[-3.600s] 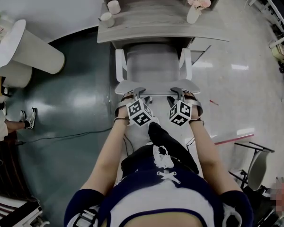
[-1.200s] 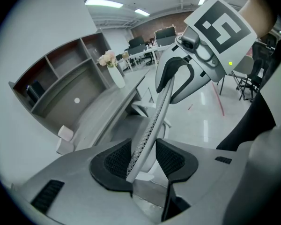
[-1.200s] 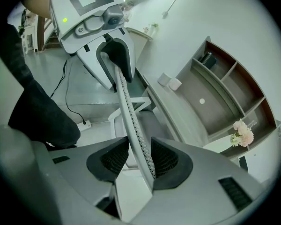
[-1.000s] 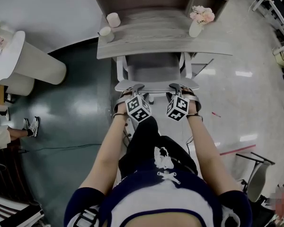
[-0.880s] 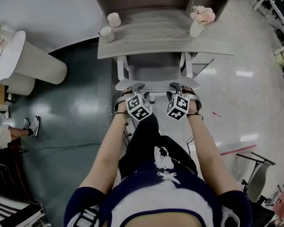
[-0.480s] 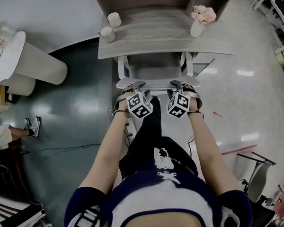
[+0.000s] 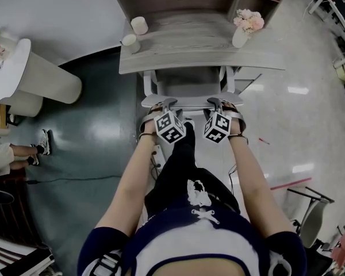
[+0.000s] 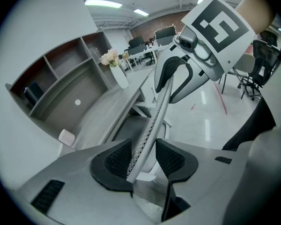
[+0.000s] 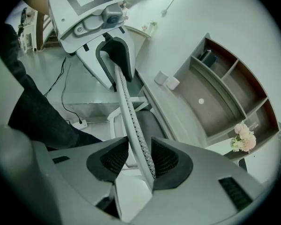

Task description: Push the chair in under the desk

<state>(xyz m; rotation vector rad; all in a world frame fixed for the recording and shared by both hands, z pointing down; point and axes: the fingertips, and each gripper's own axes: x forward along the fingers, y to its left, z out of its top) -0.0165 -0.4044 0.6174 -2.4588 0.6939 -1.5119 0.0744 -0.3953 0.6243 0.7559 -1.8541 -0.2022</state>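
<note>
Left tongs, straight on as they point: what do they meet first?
The chair back: its rim already stands between the left tongs' open jaws, so they would likely press it first.

My head camera looks steeply down from above the person, with the desk [image 7: 201,53] at 12 o'clock. Each gripper camera sits close behind its own jaws and sights along the chair backrest [image 7: 187,101]. The one on the left gripper [image 8: 144,159] sees the right gripper [image 8: 174,81] at 1 o'clock. The other one sees its partner at 11. All three views share the backrest, desk and flower vase [image 7: 241,34].
</note>
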